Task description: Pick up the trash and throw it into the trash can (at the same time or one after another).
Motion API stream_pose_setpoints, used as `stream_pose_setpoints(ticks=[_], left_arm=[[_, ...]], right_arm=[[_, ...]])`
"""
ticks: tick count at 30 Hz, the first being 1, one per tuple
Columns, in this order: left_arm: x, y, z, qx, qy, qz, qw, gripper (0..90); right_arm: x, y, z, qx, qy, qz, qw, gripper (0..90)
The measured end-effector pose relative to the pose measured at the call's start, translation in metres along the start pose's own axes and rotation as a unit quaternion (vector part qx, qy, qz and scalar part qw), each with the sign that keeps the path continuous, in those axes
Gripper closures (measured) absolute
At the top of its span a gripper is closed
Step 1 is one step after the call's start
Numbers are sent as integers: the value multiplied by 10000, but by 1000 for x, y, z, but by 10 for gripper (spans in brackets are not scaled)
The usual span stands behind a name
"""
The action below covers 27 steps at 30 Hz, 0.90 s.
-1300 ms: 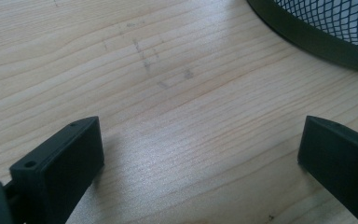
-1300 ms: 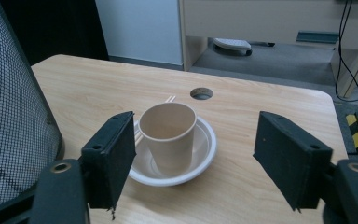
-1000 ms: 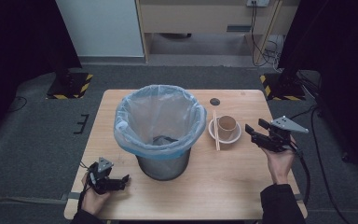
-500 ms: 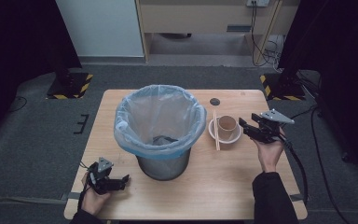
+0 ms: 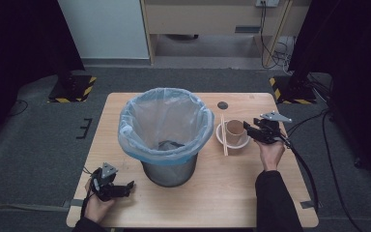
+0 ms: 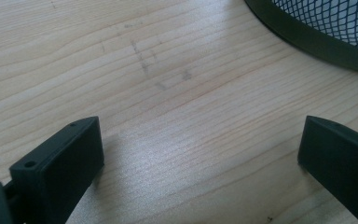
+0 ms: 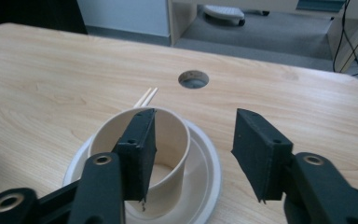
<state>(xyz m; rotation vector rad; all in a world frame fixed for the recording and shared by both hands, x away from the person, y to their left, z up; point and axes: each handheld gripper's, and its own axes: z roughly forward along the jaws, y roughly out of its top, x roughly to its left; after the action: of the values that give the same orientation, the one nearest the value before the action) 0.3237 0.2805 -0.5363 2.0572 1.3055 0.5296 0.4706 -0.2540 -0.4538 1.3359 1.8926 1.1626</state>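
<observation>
Right gripper (image 5: 248, 128) at centre right, now moved in against paper cup (image 5: 235, 130) in white bowl (image 5: 232, 143), jaws just narrowing astride its wall, unclamped; left gripper (image 5: 125, 186) at lower left released, idle; pickup judged imminent.

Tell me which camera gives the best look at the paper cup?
The right gripper view: the paper cup sits close up in its white bowl, open mouth visible. The high view shows it small. The left gripper view looks at table and bin base.

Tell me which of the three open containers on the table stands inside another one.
The paper cup: it stands upright in the white bowl, on the table's right side. The lined mesh bin and the bowl rest directly on the table.
</observation>
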Motion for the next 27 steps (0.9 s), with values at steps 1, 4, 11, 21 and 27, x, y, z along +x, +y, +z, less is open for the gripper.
stream_pose_setpoints(ticks=[1, 4, 11, 21, 27], left_arm=[[0, 0, 0, -1, -2, 0, 10000, 0], [0, 0, 0, -2, -7, 5, 10000, 0], [0, 0, 0, 4, -15, 18, 10000, 0], [0, 1, 0, 8, -16, 23, 10000, 0], [-1, 1, 1, 8, -18, 25, 10000, 0]], right_arm=[[1, -1, 3, 53, 0, 11, 10000, 509], [3, -4, 11, 177, -17, -48, 9998, 529], [5, -8, 29, 507, -79, -77, 9987, 555], [7, -10, 34, 742, -55, -167, 9971, 716], [9, -13, 37, 812, -92, -188, 9965, 809]])
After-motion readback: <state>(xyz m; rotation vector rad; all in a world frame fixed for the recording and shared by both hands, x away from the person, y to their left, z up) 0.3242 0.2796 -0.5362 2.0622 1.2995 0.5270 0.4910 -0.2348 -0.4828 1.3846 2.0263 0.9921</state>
